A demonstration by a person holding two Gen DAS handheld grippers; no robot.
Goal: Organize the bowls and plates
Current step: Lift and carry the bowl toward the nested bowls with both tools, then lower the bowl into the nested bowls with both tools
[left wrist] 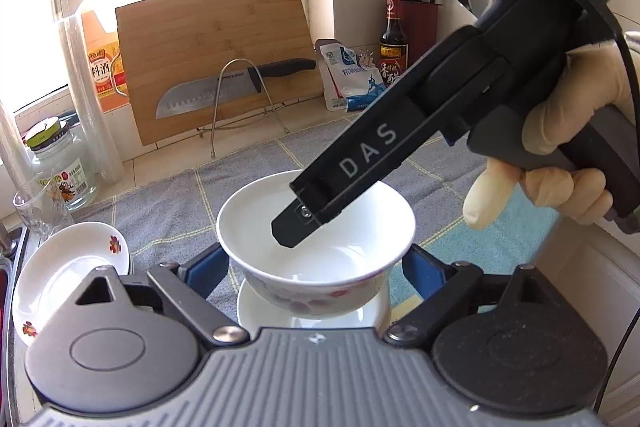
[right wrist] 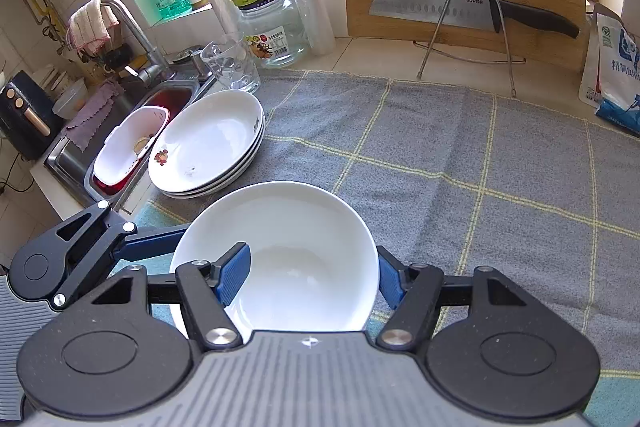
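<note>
Currently, through the left wrist view: gripping the bowl (left wrist: 316, 223) with the left tongs (left wrist: 316, 261), one blue pad pressed to each side of its flowered wall. Positioned over the cloth (left wrist: 168, 211) on the desk (left wrist: 160, 163), directly above a white dish (left wrist: 312, 311); cannot tell whether touching it. Reaching into the bowl from the upper right with the right tongs (left wrist: 294, 229), black finger tip down inside the rim, second finger hidden behind it. Wrapped around the handle of those tongs, a gloved hand (left wrist: 572, 131). To the left, near the desk edge, stacked plates (left wrist: 68, 267) with flower marks on the rim, apart from the bowl. Behind them, a glass (left wrist: 36, 203) and a jar (left wrist: 60, 163). At the back, leaning on the wall, a board (left wrist: 216, 47), with a knife (left wrist: 224, 91) resting across a wire stand in front.

Next, through the right wrist view: closed on the bowl with the right tongs, left pad inside the white hollow, right pad outside against the right wall. Flanked on the left by the left tongs, blue finger touching the bowl's left side. Beyond the bowl, to the left, the plates again, stacked on the cloth corner beside the sink (right wrist: 64, 151). Further back, the glass, jar, board and knife, all well apart from the bowl.
</note>
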